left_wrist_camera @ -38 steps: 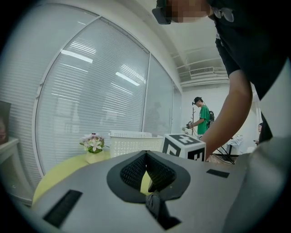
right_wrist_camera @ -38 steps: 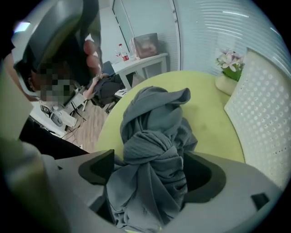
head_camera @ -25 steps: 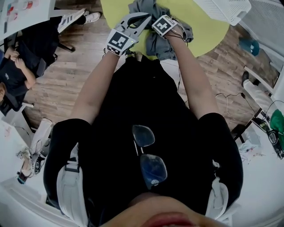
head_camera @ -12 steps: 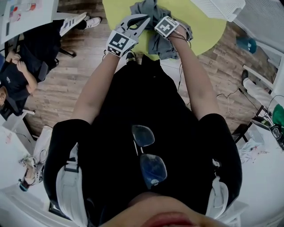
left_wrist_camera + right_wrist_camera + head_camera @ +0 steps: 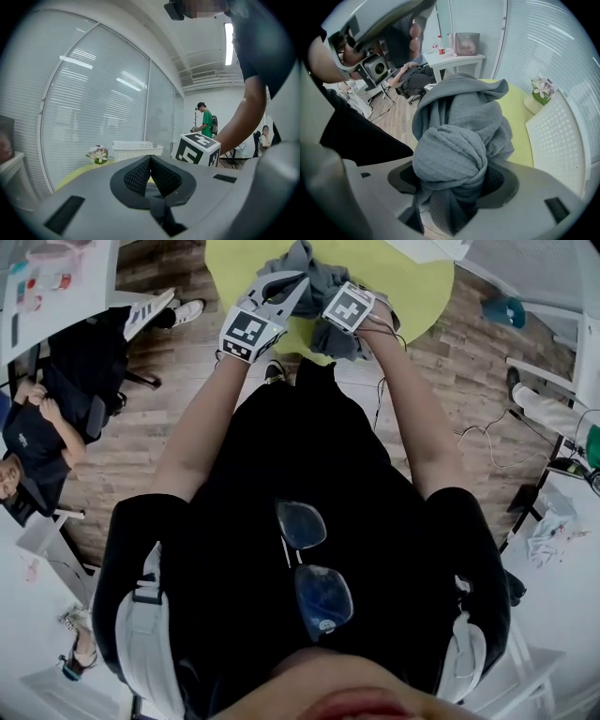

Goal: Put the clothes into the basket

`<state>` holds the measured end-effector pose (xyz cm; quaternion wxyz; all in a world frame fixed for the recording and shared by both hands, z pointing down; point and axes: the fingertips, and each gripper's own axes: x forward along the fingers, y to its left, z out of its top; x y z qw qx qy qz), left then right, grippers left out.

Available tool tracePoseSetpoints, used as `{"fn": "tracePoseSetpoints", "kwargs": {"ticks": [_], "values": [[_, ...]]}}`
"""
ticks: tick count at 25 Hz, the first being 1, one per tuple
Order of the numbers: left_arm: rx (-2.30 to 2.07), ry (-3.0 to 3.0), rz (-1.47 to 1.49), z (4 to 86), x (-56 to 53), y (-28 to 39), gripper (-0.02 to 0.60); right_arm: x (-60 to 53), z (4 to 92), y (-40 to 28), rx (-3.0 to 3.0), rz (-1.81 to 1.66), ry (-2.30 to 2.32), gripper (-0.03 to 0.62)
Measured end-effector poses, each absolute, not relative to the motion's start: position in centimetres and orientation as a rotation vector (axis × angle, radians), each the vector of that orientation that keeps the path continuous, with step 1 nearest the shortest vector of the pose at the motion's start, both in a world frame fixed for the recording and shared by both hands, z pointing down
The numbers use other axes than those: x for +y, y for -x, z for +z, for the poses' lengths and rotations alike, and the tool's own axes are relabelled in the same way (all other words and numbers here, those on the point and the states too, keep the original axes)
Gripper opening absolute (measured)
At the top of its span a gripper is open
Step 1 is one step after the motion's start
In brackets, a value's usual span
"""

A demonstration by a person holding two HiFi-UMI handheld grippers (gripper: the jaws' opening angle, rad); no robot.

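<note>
Two tools: right tool (image 5: 454,180) just closed on bunched grey garment (image 5: 459,112); left tool (image 5: 150,161) shut, empty, alongside.

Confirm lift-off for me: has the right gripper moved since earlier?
Yes. The right gripper, jaws just closed on the grey waffle-knit cloth, rose from the round yellow-green table toward the camera.

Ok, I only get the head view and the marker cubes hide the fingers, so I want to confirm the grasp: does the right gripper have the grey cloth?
Observer: Yes, the right gripper has just been closing and is shut on a bunched fold of the grey cloth.
Operator: And the left?
Observer: The left gripper is shut, fingers together, nothing between them.
Operator: Where's the basket?
Observer: The left gripper view shows the white basket by the window blinds, flowers just left of it.
</note>
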<state>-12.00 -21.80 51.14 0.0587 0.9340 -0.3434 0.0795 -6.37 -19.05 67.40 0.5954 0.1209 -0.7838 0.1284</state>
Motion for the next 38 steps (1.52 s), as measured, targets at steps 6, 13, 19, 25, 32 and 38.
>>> {"fn": "tracePoseSetpoints", "kwargs": {"ticks": [6, 13, 19, 25, 32, 38], "values": [[-0.997, -2.883, 0.186, 47.7, -20.4, 10.8, 0.009, -17.0, 62.9, 5.0, -1.801, 0.289, -0.347, 0.348], [-0.936, -2.962, 0.140, 43.2, -20.0, 7.5, 0.009, -16.1, 58.5, 3.2, -1.816, 0.283, -0.374, 0.348], [-0.923, -2.994, 0.129, 40.9, -20.6, 4.5, 0.009, -17.2, 55.8, 0.5, -1.828, 0.250, -0.372, 0.348], [-0.963, -3.004, 0.107, 38.8, -22.8, 0.9, 0.009, -20.4, 53.4, -3.1, -1.831, 0.194, -0.361, 0.348], [-1.042, -2.994, 0.108, 37.4, -25.4, -3.4, 0.009, -23.9, 51.5, -7.0, -1.853, 0.149, -0.324, 0.348], [-1.129, -2.984, 0.117, 36.4, -28.2, -6.2, 0.009, -27.7, 50.0, -9.7, -1.874, 0.093, -0.317, 0.348]]}}
